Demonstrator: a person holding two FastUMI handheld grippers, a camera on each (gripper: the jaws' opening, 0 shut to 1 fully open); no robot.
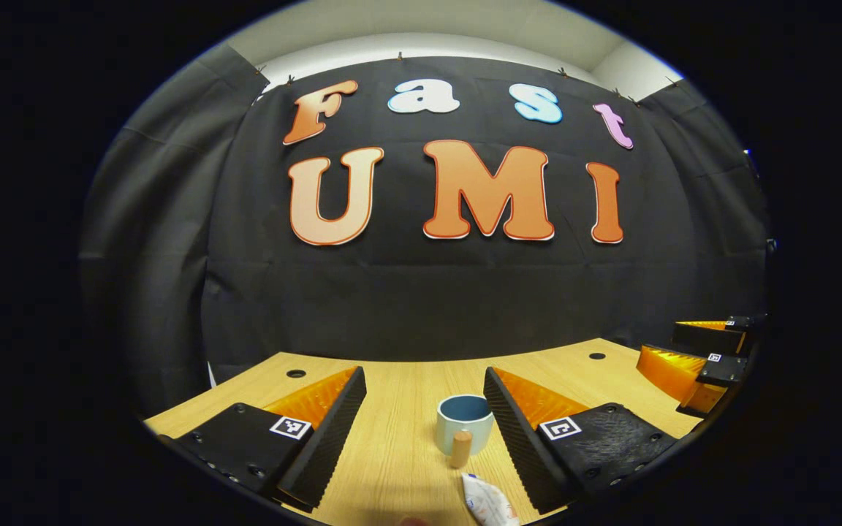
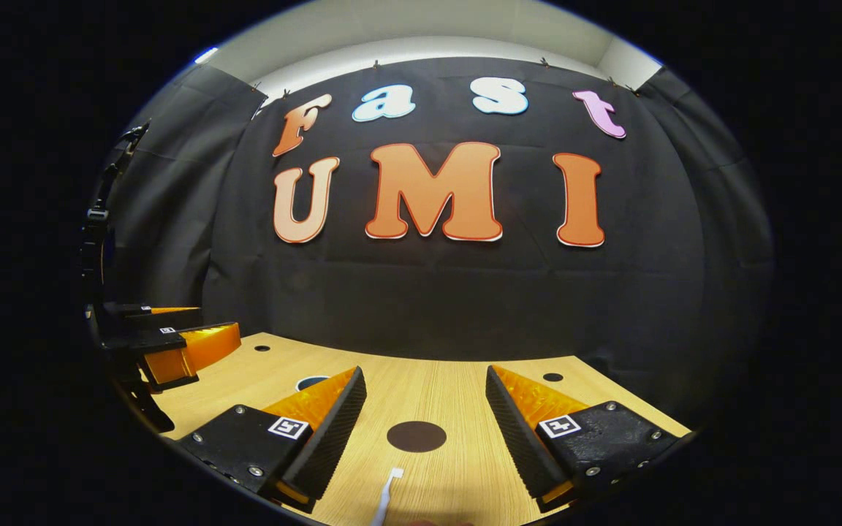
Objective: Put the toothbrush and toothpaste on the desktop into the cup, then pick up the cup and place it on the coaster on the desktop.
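On the wooden desktop (image 1: 406, 438), ahead of my left gripper (image 1: 425, 405), fingers spread wide, holding nothing: one pale blue cup (image 1: 464, 422), upright, wooden handle facing me; one toothpaste tube (image 1: 489, 501) lying just in front of it, nearer the camera. Ahead of my right gripper (image 2: 426, 405), fingers likewise wide and empty: one dark round coaster (image 2: 416, 436); one white toothbrush (image 2: 386, 497) lying near the bottom edge, apart from the coaster.
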